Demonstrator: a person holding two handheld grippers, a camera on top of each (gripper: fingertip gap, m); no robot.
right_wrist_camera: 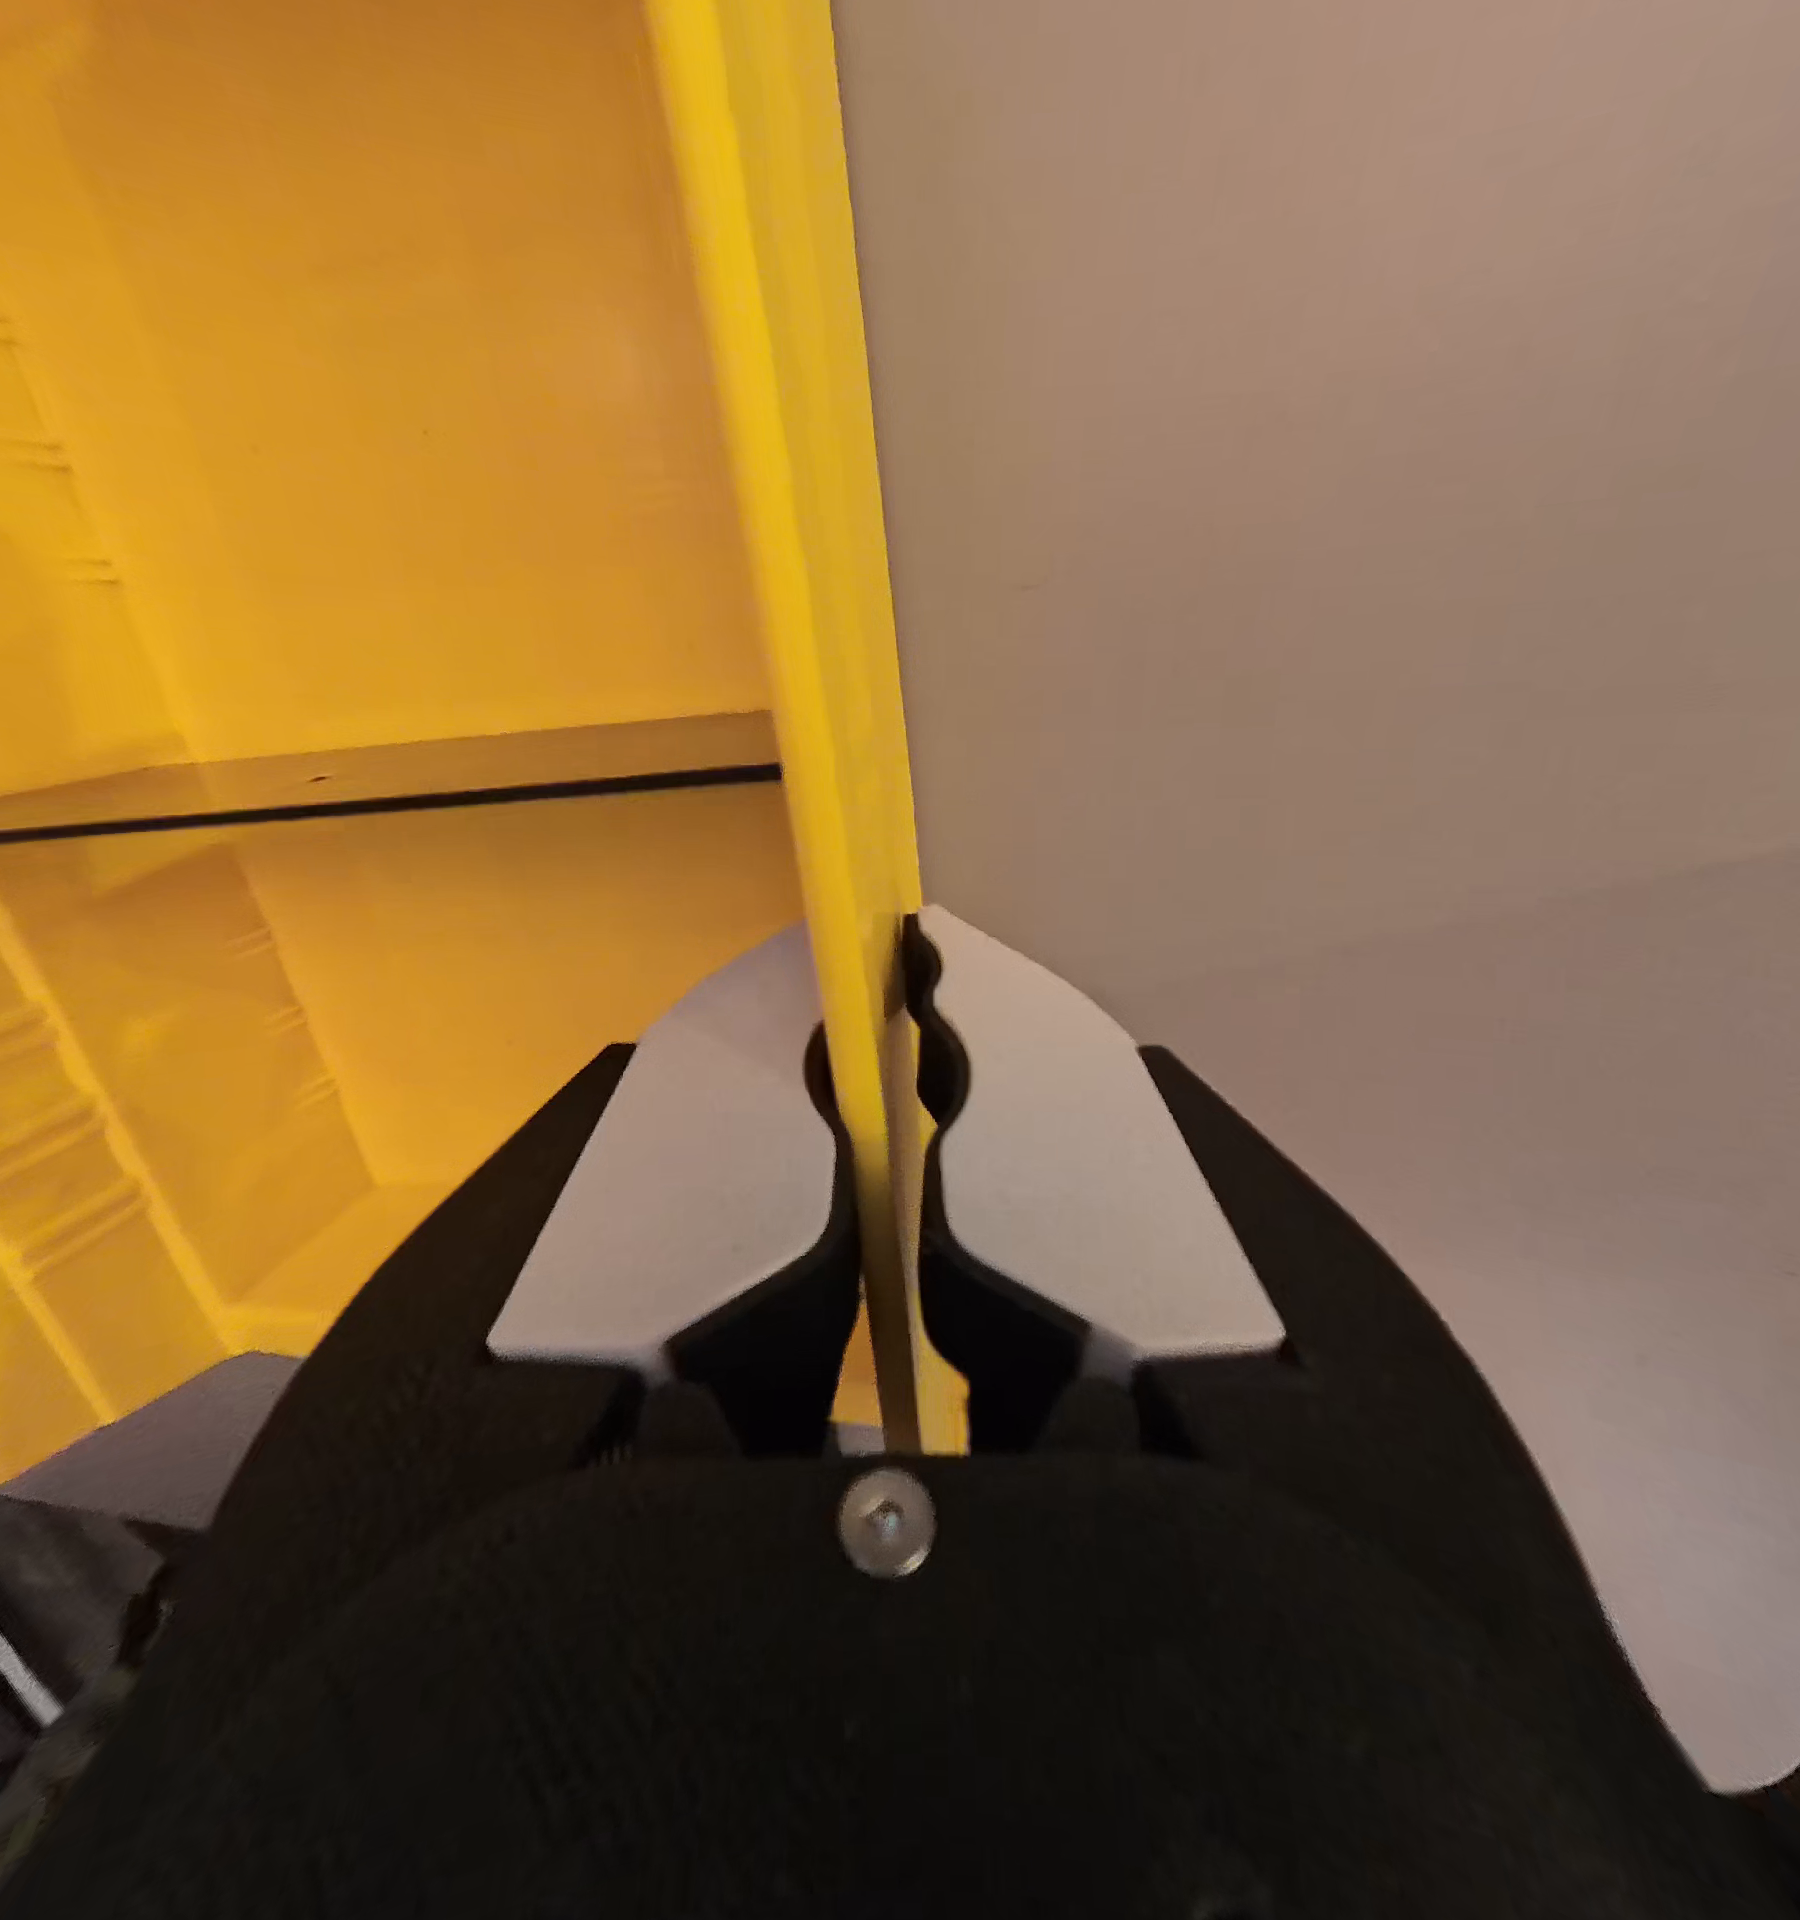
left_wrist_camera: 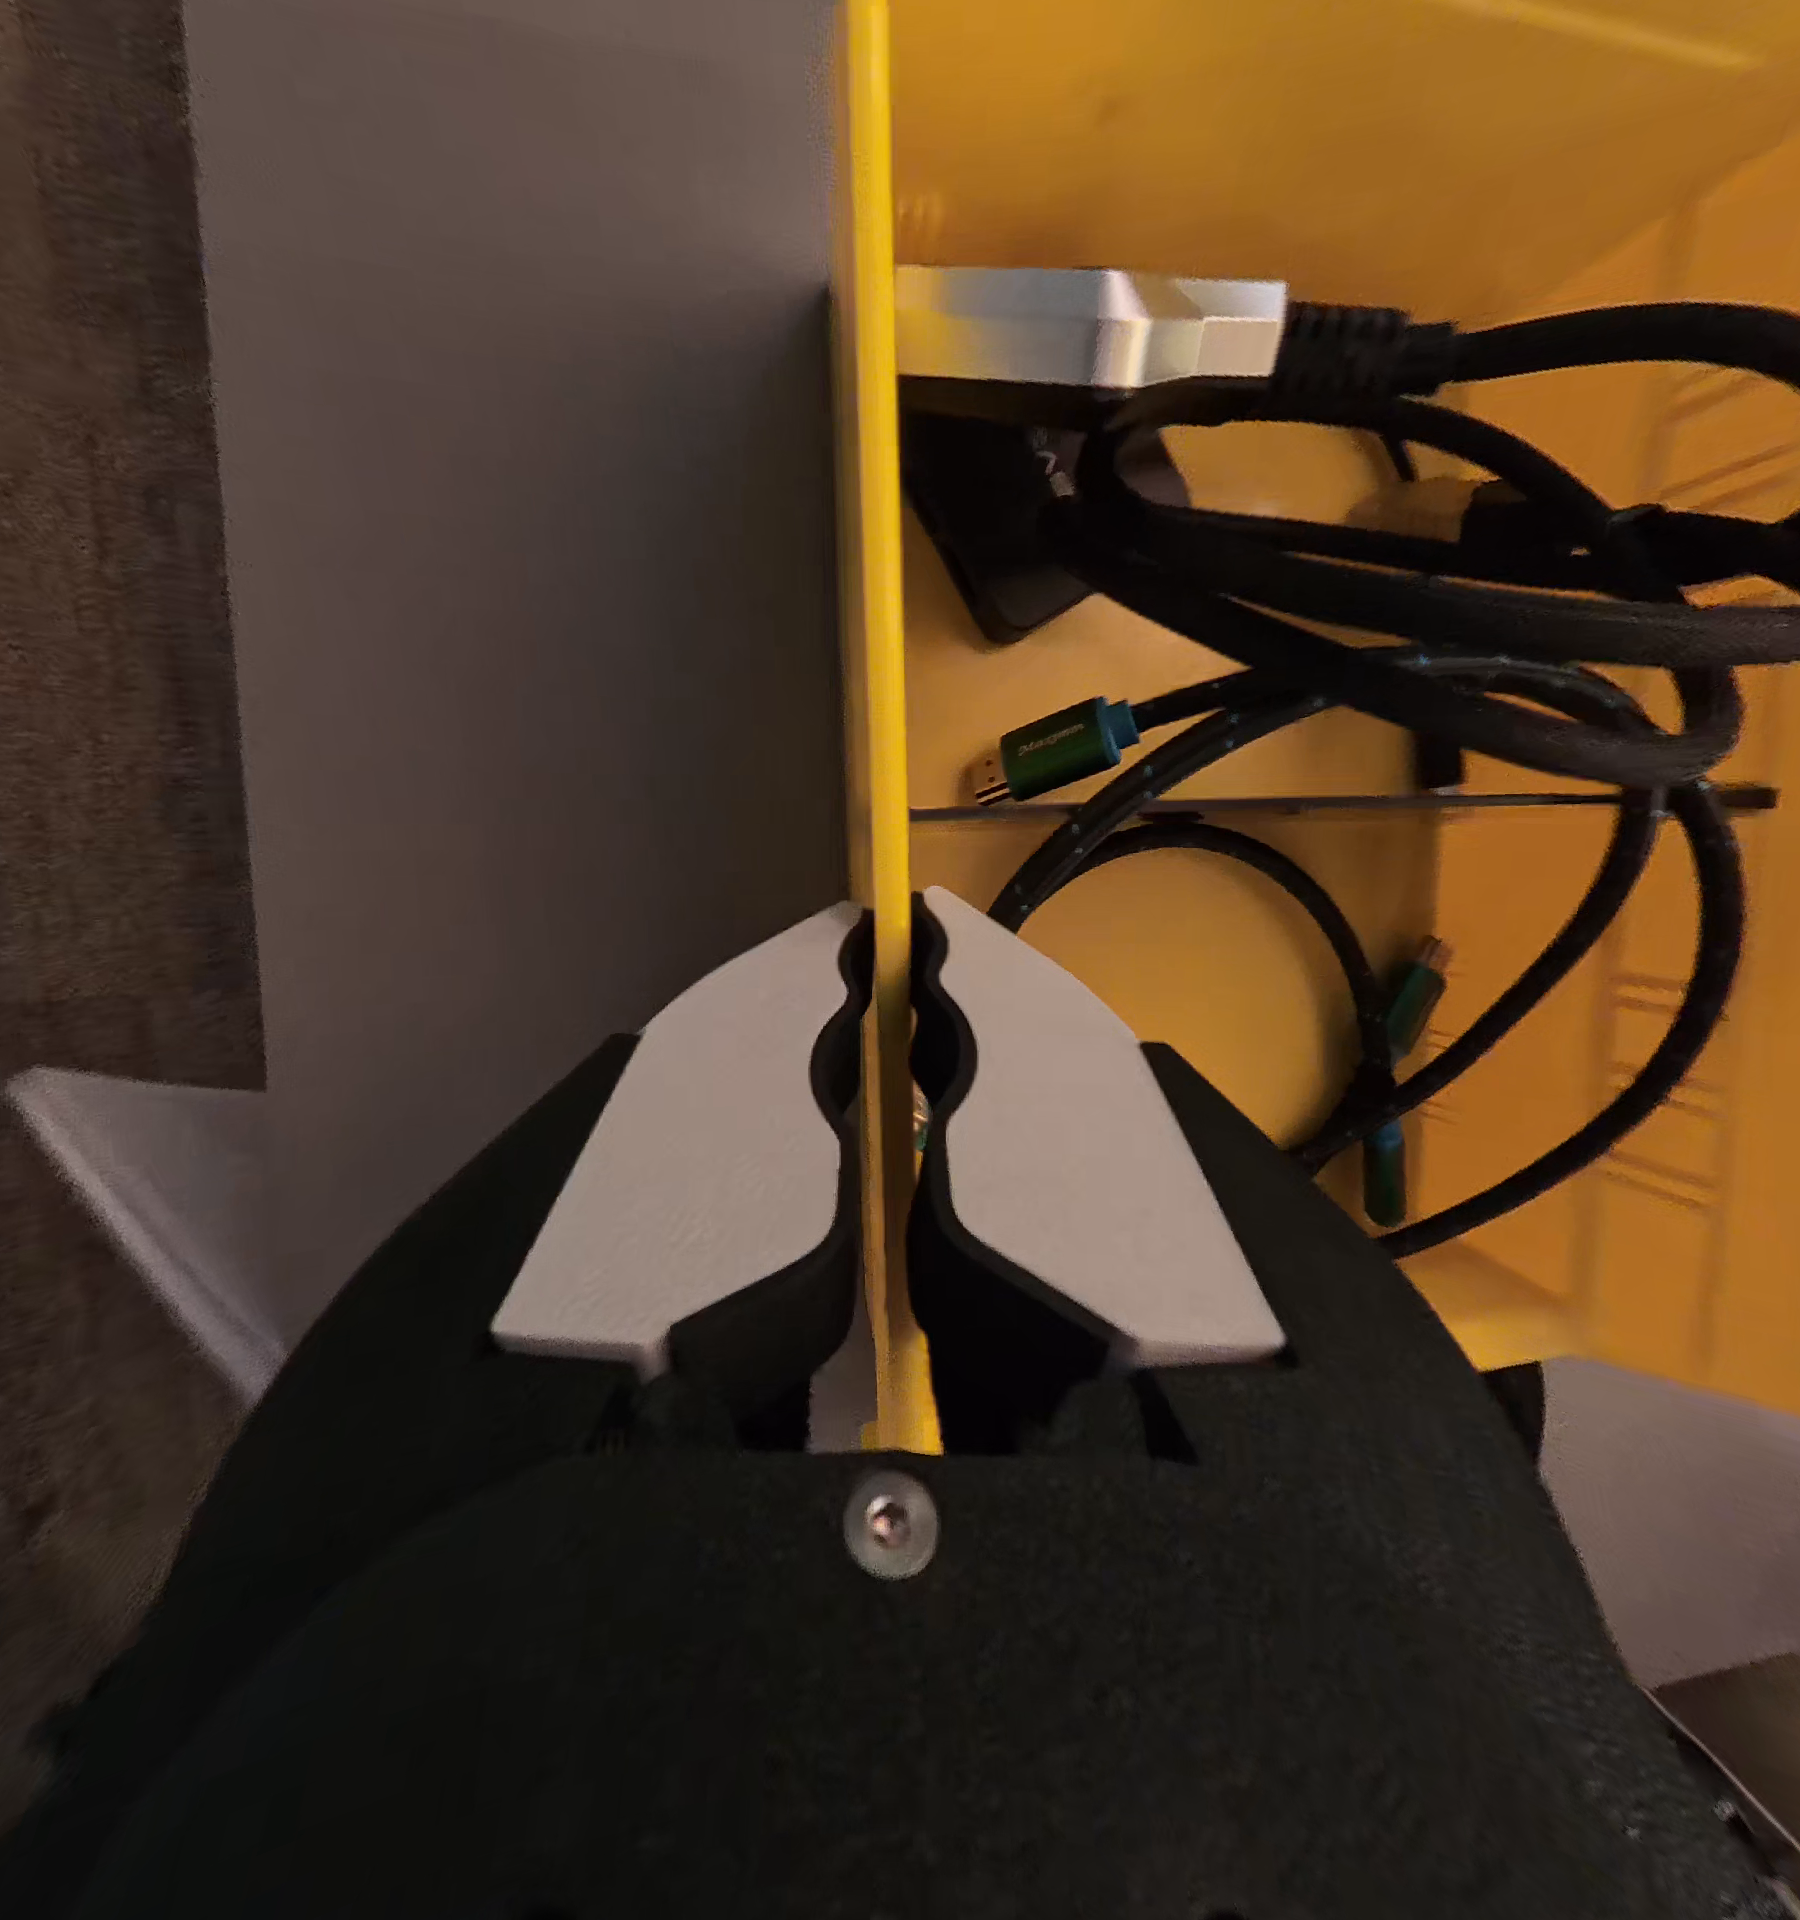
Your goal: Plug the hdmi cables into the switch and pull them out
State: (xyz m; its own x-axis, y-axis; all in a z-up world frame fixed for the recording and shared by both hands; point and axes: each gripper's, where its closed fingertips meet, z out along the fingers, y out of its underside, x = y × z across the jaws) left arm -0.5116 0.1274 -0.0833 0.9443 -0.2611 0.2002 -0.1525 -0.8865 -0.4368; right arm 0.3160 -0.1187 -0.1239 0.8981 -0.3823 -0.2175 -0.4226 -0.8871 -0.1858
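Both grippers hold a yellow plastic bin by its side walls. My left gripper is shut on the left wall's rim. Inside the bin lie a silver HDMI switch with a black cable plugged into its right end, a coil of black braided cables, and a thinner cable with a loose green plug. Two more green plugs lie lower down. My right gripper is shut on the right wall's rim; that side of the bin holds nothing.
A flat black device lies under the switch. A thin dark divider line crosses the bin floor, also seen in the right wrist view. The bin rests on a white surface. Brown floor lies to the left. The tips of one gripper are about 85 cm away from the tips of the other. Between my left fingertips and the silver HDMI switch there is roughly 9 cm.
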